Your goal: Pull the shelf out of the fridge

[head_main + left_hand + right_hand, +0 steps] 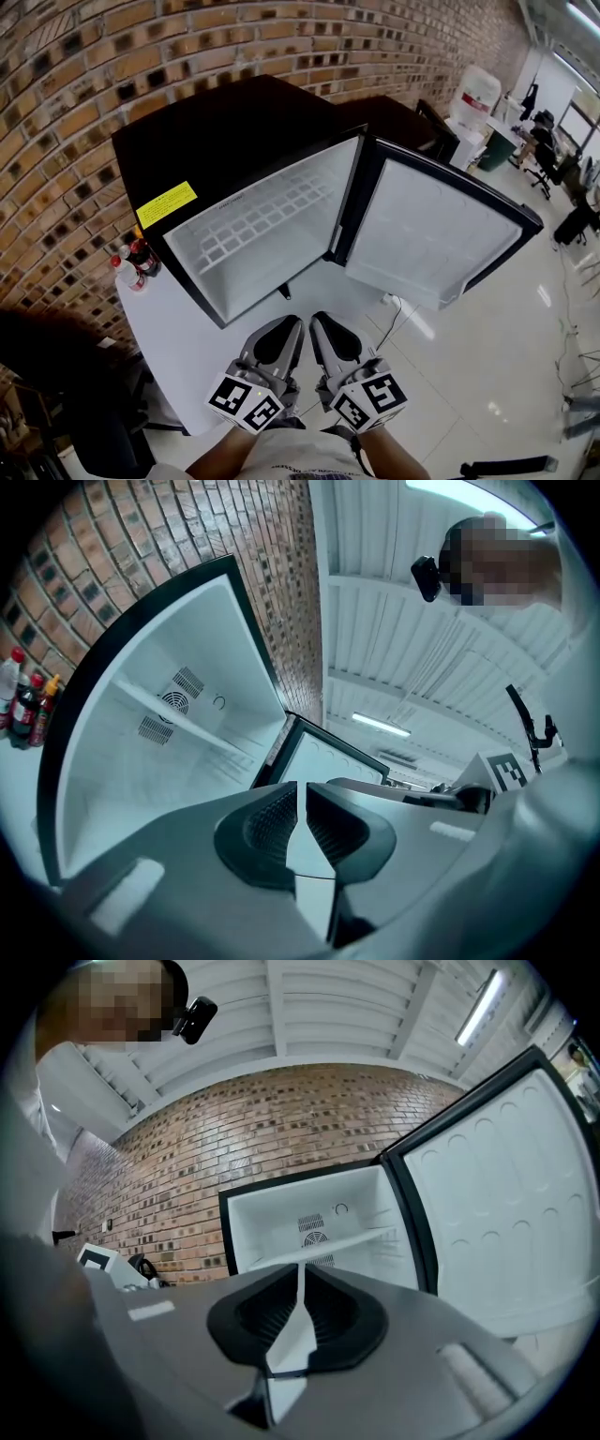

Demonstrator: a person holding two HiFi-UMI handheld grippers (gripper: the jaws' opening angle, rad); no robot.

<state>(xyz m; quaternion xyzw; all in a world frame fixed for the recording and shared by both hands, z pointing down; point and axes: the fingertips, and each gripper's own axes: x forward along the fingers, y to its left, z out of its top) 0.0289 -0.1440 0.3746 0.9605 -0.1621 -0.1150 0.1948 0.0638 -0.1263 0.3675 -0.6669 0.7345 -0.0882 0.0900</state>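
Setting: open-plan office or lab workspace, indoors.

- Wall: exposed brick wall [187, 37] in mixed red, tan and dark bricks, running along one side of the room.
- Floor: glossy pale floor [487, 375] that reflects the overhead lights, with a loose cable [398, 314] lying on it.
- Ceiling: white panelled ceiling [309, 1007] with a long strip light [478, 1007].
- Furnishings, far end: a water dispenser [475, 98] with a large bottle on top, black swivel chairs [544, 155], and desks with monitors [574, 120].
- Near corner: a white table [178, 328] against the brick, carrying a compact black fridge [234, 131] and a few small bottles [136, 262].
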